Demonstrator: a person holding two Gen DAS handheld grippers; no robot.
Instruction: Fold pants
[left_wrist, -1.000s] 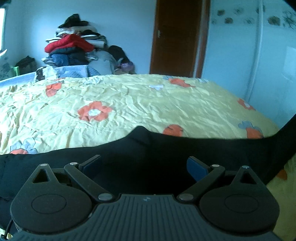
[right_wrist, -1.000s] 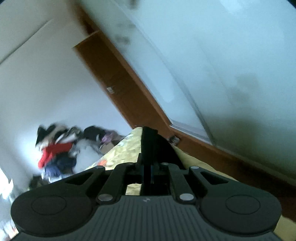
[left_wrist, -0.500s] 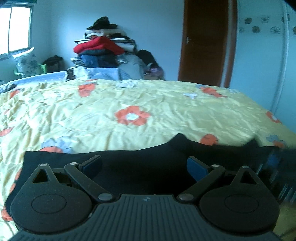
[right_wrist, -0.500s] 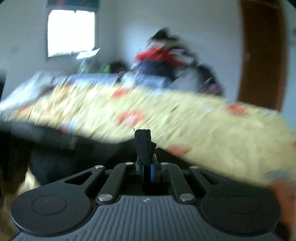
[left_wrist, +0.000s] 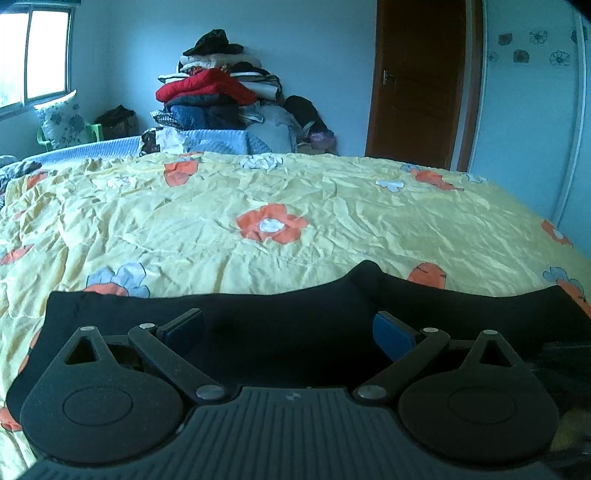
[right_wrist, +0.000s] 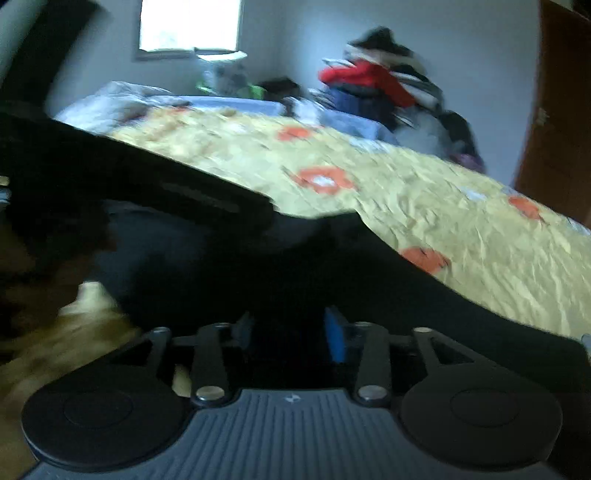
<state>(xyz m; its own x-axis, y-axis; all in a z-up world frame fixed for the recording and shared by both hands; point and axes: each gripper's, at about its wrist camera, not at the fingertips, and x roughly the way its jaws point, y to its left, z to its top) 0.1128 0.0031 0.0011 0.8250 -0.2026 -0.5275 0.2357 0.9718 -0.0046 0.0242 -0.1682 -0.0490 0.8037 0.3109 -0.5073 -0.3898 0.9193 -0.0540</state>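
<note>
The black pants lie flat along the near edge of the yellow flowered bedspread. My left gripper hovers low over them with its blue-padded fingers spread wide, holding nothing. In the blurred right wrist view the pants spread across the near bed. My right gripper sits just above the dark cloth with its jaws partly apart and no cloth clamped between them. The dark shape at left in that view is too blurred to name.
A tall heap of clothes stands beyond the far side of the bed. A brown door is at the back right and a window at the left. The bedspread stretches wide behind the pants.
My right gripper swung down from the wall to the bed, let go of the pants fold and opened partway. The pants now lie flatter. My left gripper stayed open and turned slightly right.
</note>
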